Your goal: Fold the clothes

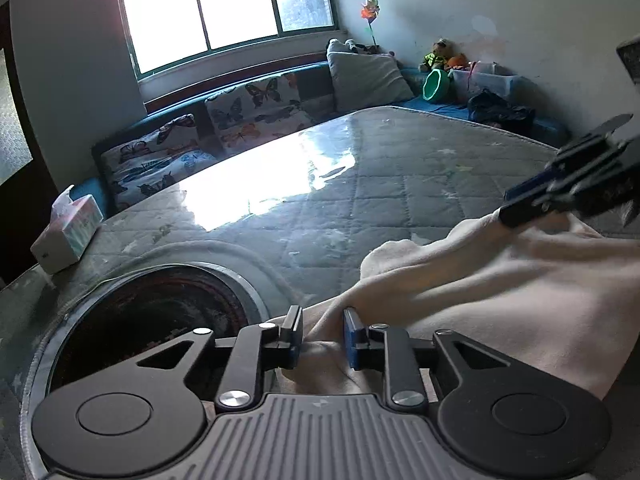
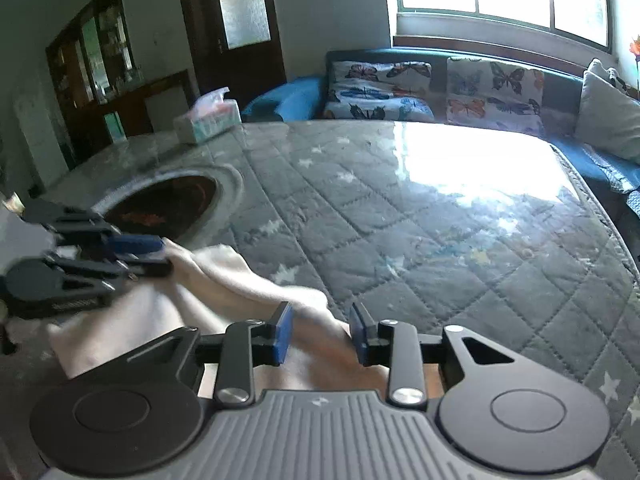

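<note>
Cloth [image 1: 500,280] lies long axis btwn both claws.

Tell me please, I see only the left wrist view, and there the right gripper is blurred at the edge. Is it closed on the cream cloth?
Observer: No. In the right wrist view the right gripper has its jaws apart. The cream cloth shows between them and is not pinched.
Operator: What is in the room beyond the tissue box? My view stops there.
Observer: Beyond the tissue box stands a dark door with a frosted pane, and left of it a dark glass-front cabinet.
</note>
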`<state>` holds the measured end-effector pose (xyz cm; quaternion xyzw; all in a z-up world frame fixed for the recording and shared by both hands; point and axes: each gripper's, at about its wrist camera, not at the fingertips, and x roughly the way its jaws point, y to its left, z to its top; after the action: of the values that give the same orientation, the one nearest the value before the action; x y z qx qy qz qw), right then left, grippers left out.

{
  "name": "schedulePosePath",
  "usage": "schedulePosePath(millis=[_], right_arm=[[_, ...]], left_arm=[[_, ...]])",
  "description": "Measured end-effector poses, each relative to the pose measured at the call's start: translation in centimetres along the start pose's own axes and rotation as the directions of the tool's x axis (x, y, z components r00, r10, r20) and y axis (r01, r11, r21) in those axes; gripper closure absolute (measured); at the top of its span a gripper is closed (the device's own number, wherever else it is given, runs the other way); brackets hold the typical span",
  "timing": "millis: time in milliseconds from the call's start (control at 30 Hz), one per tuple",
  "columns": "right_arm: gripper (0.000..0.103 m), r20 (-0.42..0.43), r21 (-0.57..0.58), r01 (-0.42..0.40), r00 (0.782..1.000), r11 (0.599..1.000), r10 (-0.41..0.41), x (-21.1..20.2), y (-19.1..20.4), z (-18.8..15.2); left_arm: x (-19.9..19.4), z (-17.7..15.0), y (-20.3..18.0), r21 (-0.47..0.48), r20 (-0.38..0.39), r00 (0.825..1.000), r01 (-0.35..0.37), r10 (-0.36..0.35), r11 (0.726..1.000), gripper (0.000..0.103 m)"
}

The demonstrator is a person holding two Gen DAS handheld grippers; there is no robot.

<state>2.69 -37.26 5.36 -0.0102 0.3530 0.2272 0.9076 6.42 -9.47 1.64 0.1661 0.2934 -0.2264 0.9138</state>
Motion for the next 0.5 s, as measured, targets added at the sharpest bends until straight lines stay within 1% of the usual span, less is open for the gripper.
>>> schedulePosePath(millis=[133, 200, 300, 367, 400, 433, 467, 500], right_arm=[[0.072, 0.0, -0.023, -0.026, 1.0, 0.999, 0.026, 0.0, 1.0, 1.3], [0.071, -0.025, -0.03, -0.021, 0.999, 0.999, 0.02, 1.1, 1.5, 1.8], [0.07, -0.081, 0.006, -0.017, 0.997, 1.0, 0.018, 3.1, 1.0, 2.2], [0.071, -0.109, 0.045, -0.035, 0.993, 0.998, 0.04, 4.0, 0.4, 2.2], [0.073, -0.118, 0.06, -0.043, 0.992, 0.997, 0.05, 4.3, 0.2, 2.1], [0.082, -0.122, 0.067, -0.049, 0.991, 0.997, 0.057, 4.4, 0.2, 2.1], [0.097, -0.118, 0.07, -0.054, 0.991, 0.996, 0.063, 4.4, 0.1, 2.1], [0.098, -0.104, 0.065, -0.054, 0.993, 0.996, 0.061, 4.2, 0.2, 2.2]], left_arm=[[0.6, 0.1, -0.2, 0.008, -0.016, 1.0, -0.009, 0.009, 1.0, 0.077], [0.5, 0.1, -0.2, 0.007, -0.015, 1.0, -0.012, 0.012, 1.0, 0.077], [0.2, 0.1, -0.3, 0.01, -0.012, 1.0, -0.014, 0.014, 1.0, 0.076], [0.1, 0.0, -0.3, 0.016, -0.009, 1.0, -0.013, 0.013, 1.0, 0.077], [0.1, -0.1, -0.4, 0.019, -0.008, 1.0, -0.013, 0.013, 1.0, 0.077], [0.0, -0.1, -0.4, 0.02, -0.006, 1.0, -0.014, 0.014, 1.0, 0.077], [0.0, 0.0, -0.3, 0.015, -0.003, 1.0, -0.018, 0.018, 1.0, 0.077], [0.0, 0.2, -0.3, 0.011, 0.001, 1.0, -0.022, 0.022, 1.0, 0.077]])
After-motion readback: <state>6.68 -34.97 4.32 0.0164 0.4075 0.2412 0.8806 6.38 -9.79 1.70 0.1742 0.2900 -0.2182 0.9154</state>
